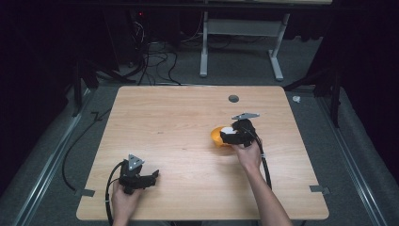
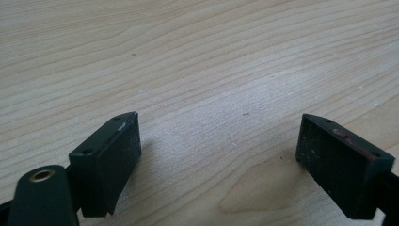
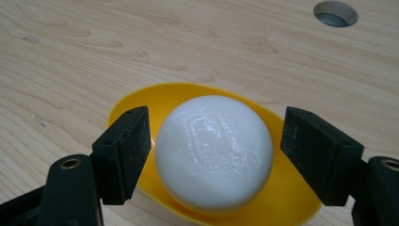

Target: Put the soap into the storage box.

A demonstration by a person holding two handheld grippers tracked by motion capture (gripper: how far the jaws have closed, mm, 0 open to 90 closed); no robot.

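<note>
Nearest the high camera, at the desk's front edge on the left, the left gripper rests low in the person's left hand. Its own view looks along two fingers spread wide over bare wood, with nothing between them; it takes no part in the work just now.

Moving right, past a broad stretch of empty desk, a white ball sits in a shallow yellow bowl right of the middle. The right gripper, held in the right hand, is brought in over that bowl. In its own view the ball lies squarely between the two fingers. The left one seems to be at or almost at the ball's side, while a sliver of yellow shows between the ball and the right one. So the fingers bracket the ball but do not yet clamp it, as far as can be told.

Farther right and back, a round cable hole is set into the desk.

My judgement: the step in hand is the grasp on the ball. Next the fingers need to close evenly until both press its sides, near the widest part, since a smooth round ball could squirt out of an off-centre pinch. Then a straight lift clear of the bowl's rim.
</note>
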